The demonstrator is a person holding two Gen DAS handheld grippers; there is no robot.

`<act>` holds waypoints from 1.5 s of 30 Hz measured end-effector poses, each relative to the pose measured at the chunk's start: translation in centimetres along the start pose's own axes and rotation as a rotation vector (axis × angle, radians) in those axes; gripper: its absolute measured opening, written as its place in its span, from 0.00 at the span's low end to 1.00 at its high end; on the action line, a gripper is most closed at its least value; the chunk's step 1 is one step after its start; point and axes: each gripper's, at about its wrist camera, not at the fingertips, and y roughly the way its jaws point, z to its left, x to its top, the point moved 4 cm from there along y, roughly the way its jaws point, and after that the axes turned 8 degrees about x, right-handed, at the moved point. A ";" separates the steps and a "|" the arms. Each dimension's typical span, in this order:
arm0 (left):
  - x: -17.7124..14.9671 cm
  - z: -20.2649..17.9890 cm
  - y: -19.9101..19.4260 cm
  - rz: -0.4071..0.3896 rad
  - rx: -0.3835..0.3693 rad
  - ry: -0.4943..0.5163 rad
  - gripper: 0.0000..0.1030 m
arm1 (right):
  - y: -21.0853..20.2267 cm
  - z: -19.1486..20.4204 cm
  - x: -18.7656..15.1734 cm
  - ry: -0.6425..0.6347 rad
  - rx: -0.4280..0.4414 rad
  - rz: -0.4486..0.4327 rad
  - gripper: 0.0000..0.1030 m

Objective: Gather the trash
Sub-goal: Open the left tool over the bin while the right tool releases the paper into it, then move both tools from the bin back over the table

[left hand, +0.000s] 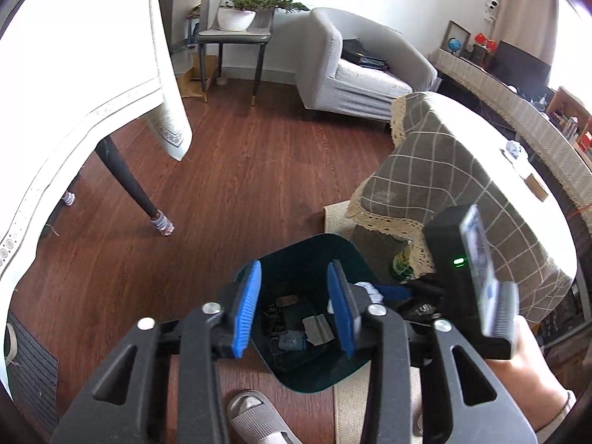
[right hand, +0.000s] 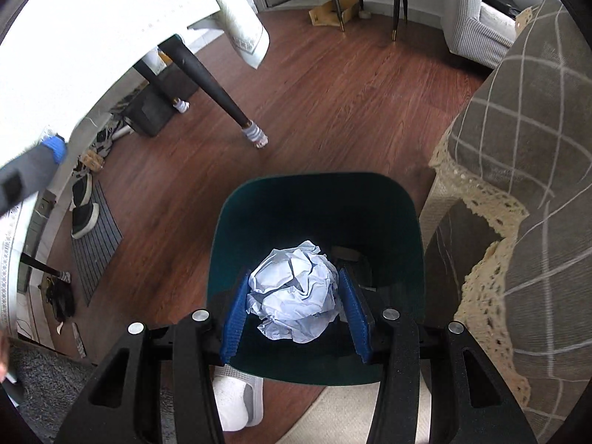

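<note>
Right now the right gripper point(right hand: 294, 309) has its blue pads pressed against both sides of a crumpled paper ball point(right hand: 296, 292), and it holds that ball in the lower middle of the right wrist frame, directly over the open mouth of the dark green trash bin point(right hand: 403, 222). Holding it there makes sense: once the jaws part, the ball should fall straight in and miss the rim. The bin stands on the wooden floor point(right hand: 333, 96), close beside the checked, lace-edged cover point(right hand: 518, 155) at the right of the frame, probably so rubbish from that furniture is a short carry away.

From the left wrist view, the left gripper point(left hand: 292, 312) hangs over the same bin with its jaws apart and nothing between them, seemingly just waiting. Through that gap, lower centre, a few scraps point(left hand: 296, 327) lie on the bin's bottom. A slippered foot point(left hand: 255, 418) sits at the bottom edge, beside the bin.
</note>
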 end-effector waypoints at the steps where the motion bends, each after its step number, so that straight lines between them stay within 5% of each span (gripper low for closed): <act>1: 0.0 -0.2 -0.1 0.002 -0.009 0.003 0.32 | 0.3 -0.1 -0.2 0.004 -0.002 0.008 0.48; 13: 1.1 -0.9 -1.8 -0.037 -0.044 -0.010 0.30 | 0.8 -1.1 -1.5 0.035 -0.011 0.039 0.63; 31: 3.7 -2.1 -5.9 -0.148 -0.071 -0.026 0.29 | -6.3 2.5 0.2 -0.103 0.007 -0.093 0.63; 45: 6.2 -6.4 -7.9 -0.237 -0.101 0.011 0.42 | -15.4 1.0 1.9 -0.136 -0.043 -0.307 0.52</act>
